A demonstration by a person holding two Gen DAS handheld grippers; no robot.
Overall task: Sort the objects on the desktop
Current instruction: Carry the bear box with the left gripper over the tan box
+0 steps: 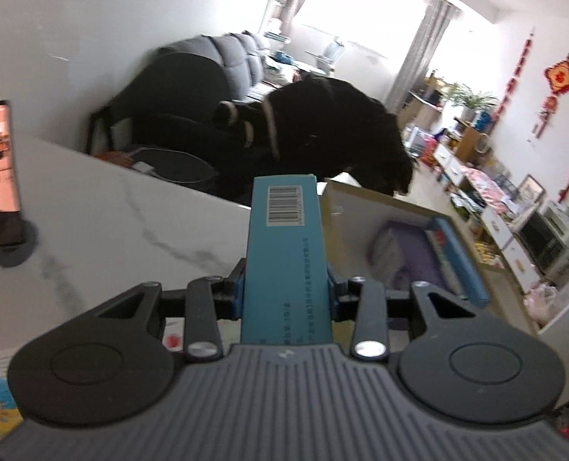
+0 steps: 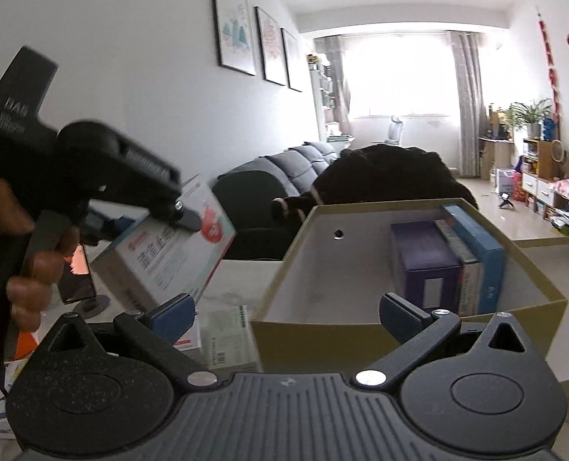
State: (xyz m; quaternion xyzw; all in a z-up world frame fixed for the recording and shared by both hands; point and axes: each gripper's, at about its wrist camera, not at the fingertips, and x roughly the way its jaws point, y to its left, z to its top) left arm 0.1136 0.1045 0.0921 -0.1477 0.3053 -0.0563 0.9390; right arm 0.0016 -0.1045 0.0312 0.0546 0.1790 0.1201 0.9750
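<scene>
Your left gripper (image 1: pixel 284 288) clamps the carton (image 1: pixel 284 253) beside the cardboard box (image 2: pixel 361 269), which holds upright packs (image 2: pixel 449 265). Your right gripper (image 2: pixel 288 307) stands apart, empty.

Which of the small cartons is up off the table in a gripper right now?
The teal-edged white carton, clamped in the left gripper; the purple carton and blue carton stand inside the cardboard box.

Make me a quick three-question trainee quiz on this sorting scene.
1. True or false: the left tongs are shut on a box.
2. What do the right tongs hold? A) a phone B) nothing C) a purple box
3. Fill in: the purple box stands inside the open ____.

Key: 1 true. 2 B. 3 carton.
</scene>
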